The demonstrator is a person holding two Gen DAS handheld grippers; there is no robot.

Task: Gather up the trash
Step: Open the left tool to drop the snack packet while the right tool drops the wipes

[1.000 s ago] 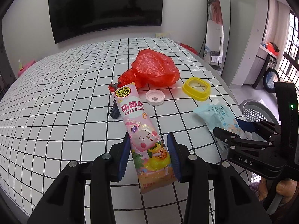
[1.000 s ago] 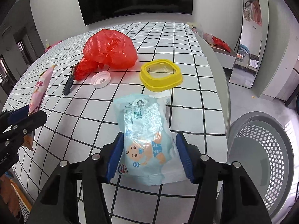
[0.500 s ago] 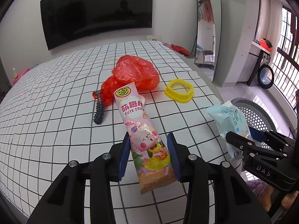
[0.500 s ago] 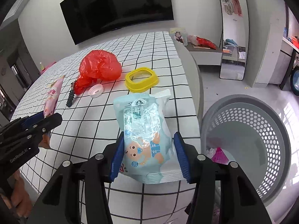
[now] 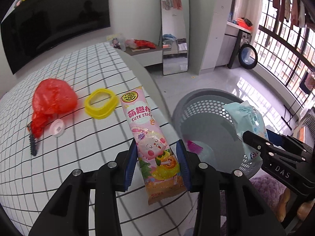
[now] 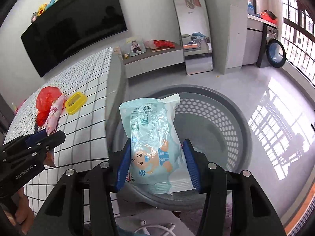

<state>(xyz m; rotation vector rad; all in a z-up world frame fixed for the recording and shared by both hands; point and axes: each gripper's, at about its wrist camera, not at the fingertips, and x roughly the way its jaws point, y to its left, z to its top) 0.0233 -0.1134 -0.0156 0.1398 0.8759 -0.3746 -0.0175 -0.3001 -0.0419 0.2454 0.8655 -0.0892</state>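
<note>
My left gripper [image 5: 157,163] is shut on a pink snack wrapper [image 5: 149,137] and holds it above the bed's right edge, beside the grey perforated basket [image 5: 198,106]. My right gripper [image 6: 156,166] is shut on a light blue wet-wipes pack [image 6: 153,137] and holds it over the basket [image 6: 236,122]. The pack [image 5: 246,120] and the right gripper also show in the left wrist view. The left gripper with the wrapper [image 6: 54,118] shows at the left of the right wrist view. A pink scrap [image 5: 194,146] lies in the basket.
On the checked bed cover [image 5: 78,74] lie a red plastic bag [image 5: 53,98], a yellow ring-shaped lid [image 5: 101,103], a small white cap [image 5: 57,127] and a dark comb-like piece [image 5: 32,145]. A mirror [image 5: 173,27] and a low cabinet stand behind.
Both grippers have swung right, off the bed toward the basket, carrying their items. The wipes pack now hangs over the basket; the pink wrapper is at the bed's edge.
</note>
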